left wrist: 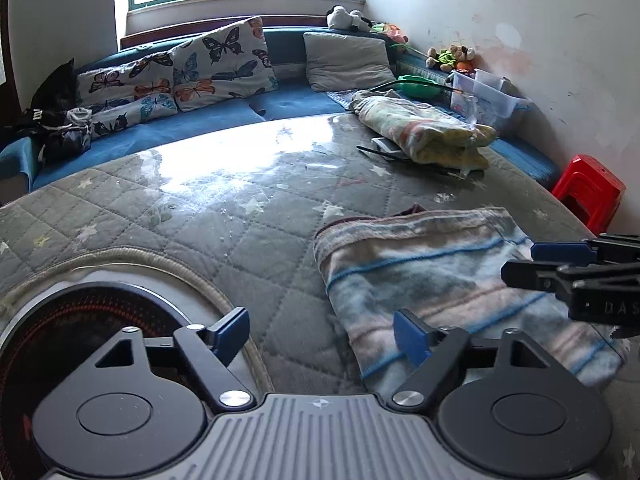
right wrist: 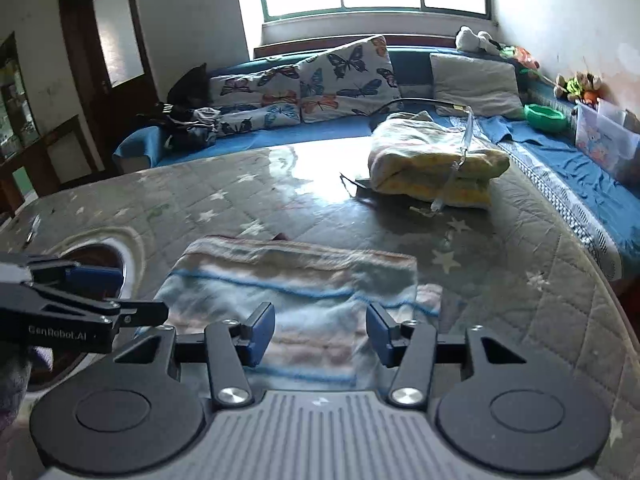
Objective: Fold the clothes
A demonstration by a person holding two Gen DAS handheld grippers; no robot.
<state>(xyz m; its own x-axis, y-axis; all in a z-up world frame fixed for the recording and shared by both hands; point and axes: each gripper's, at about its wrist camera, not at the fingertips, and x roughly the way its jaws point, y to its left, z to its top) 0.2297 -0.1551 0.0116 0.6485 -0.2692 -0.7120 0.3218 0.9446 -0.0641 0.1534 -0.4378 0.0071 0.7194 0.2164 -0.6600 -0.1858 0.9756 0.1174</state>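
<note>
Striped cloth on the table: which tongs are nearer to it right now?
Right. The right tongs are open directly over the striped cloth, fingers straddling its near part. The left tongs are open at its left edge, one finger over the cloth, the other over the table.

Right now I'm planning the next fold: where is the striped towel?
The striped towel lies flat on the grey quilted table cover, centred just ahead of the right gripper; in the left view it sits right of the left gripper.
</note>
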